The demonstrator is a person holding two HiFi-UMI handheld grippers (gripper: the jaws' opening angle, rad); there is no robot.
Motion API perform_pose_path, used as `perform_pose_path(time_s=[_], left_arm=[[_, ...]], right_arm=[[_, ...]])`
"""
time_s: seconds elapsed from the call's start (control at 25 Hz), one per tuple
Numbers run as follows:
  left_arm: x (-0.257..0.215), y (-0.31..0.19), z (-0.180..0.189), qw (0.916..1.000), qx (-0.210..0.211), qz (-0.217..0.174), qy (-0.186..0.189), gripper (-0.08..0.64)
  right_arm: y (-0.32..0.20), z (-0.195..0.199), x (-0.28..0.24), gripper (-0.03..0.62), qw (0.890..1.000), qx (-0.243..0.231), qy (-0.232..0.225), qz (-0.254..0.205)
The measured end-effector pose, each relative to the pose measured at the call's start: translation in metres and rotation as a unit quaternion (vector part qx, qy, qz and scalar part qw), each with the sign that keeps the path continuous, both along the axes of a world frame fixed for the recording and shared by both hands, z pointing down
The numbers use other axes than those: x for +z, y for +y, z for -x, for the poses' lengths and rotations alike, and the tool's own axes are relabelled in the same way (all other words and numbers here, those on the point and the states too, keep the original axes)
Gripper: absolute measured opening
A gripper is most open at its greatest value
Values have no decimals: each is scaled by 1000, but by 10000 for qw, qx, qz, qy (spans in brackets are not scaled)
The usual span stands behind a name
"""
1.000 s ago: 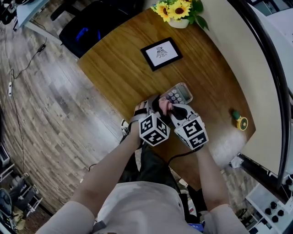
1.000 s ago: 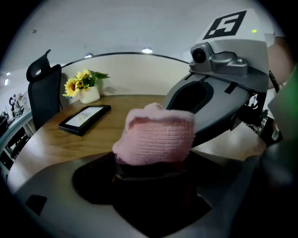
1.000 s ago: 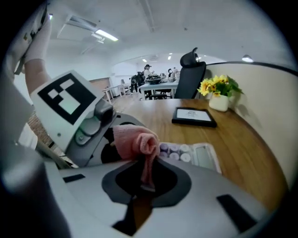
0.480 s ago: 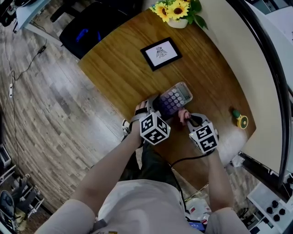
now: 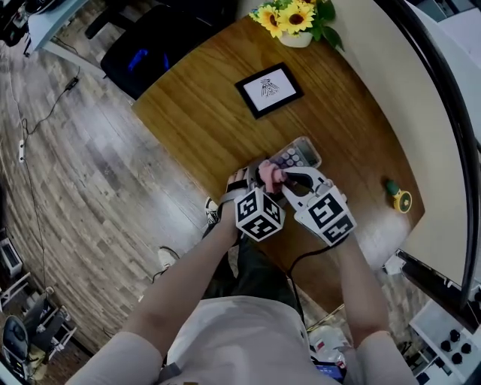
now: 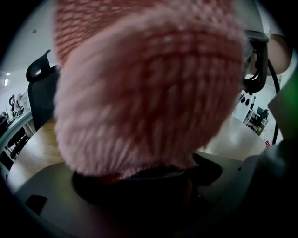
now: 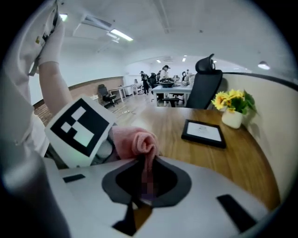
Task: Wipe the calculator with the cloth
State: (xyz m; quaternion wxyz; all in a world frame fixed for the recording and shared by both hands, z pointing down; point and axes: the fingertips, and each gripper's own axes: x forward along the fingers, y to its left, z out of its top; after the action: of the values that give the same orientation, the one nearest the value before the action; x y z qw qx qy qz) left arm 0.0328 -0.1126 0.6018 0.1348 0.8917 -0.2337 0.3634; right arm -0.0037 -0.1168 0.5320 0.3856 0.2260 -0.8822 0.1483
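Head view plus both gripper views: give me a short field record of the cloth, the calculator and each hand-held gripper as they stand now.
calculator: on the wooden table; keys and display end uncovered
cloth: pink, bunched over the calculator's near end
right hand-held gripper: shut on the cloth
left hand-held gripper: beside the right one; cloth fills its view, jaw state cannot be told
elsewhere on table: framed picture, sunflower pot

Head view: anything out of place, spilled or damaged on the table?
Nothing looks spilled or damaged. One oddity: the cloth, pinched by the right gripper over the calculator, sits so close to the other gripper's camera that it fills most of the left gripper view.
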Motion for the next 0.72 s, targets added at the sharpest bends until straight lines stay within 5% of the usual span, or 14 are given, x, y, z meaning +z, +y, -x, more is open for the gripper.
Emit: perform_pose_path(time_s=[0.24,0.72], left_arm=[[-2,-1,-1,10000,6,-1,13,479],[-1,0,-1,10000,18,1,19,479]], right_arm=[[1,15,32,38,9987,-332,172,353],[-16,-27,37,41,9969,-445,642,61]])
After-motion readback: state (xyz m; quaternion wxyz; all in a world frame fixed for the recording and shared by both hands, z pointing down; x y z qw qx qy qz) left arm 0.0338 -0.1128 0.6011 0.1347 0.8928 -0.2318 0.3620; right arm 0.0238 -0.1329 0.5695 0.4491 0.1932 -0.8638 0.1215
